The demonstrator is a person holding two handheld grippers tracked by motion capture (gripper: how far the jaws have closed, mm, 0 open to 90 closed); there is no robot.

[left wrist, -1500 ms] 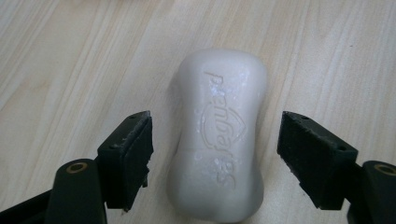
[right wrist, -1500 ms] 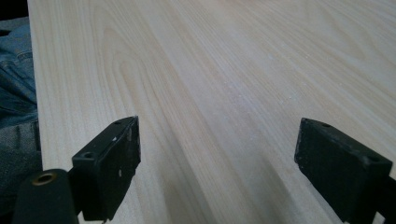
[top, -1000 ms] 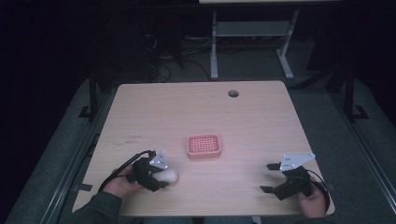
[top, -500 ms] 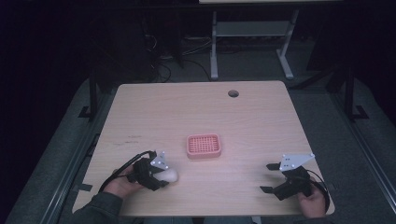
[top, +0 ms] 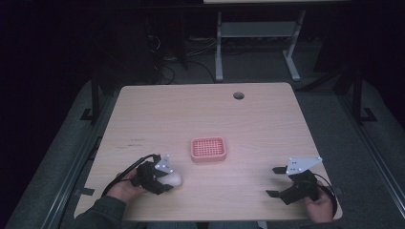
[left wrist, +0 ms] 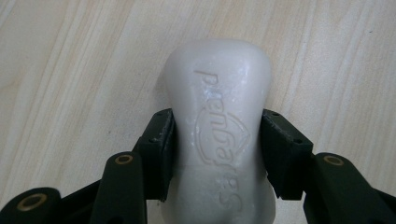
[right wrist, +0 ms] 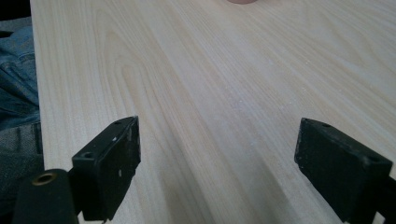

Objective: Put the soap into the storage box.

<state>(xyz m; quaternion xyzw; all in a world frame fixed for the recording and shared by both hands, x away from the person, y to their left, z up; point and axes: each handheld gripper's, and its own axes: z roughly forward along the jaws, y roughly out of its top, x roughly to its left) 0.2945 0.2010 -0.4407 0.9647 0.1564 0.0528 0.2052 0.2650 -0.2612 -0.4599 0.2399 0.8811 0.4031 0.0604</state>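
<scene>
Now the left hand-held gripper [left wrist: 217, 154] has just closed its jaws on the white soap bar [left wrist: 219, 116], lying on the counter [top: 267, 124] near the pink soap dish [top: 208, 149], right hand-held gripper [top: 274, 182] spread & idle; next, prob. lift w/o slipping & carry to dish.

soap bar [left wrist: 219, 135]: milky off-white, raised lettering and arch emblem in same tone. left tool [top: 165, 179]: black, brass-coloured rivets, pale grey plate with dark dots. right tool [top: 274, 182]: black, same pale grey plate. soap dish [top: 208, 149]: salmon pink, fine grid pattern. surface [top: 267, 129]: light wood, streaked grain. sleeve [right wrist: 16, 70]: blue denim.
</scene>
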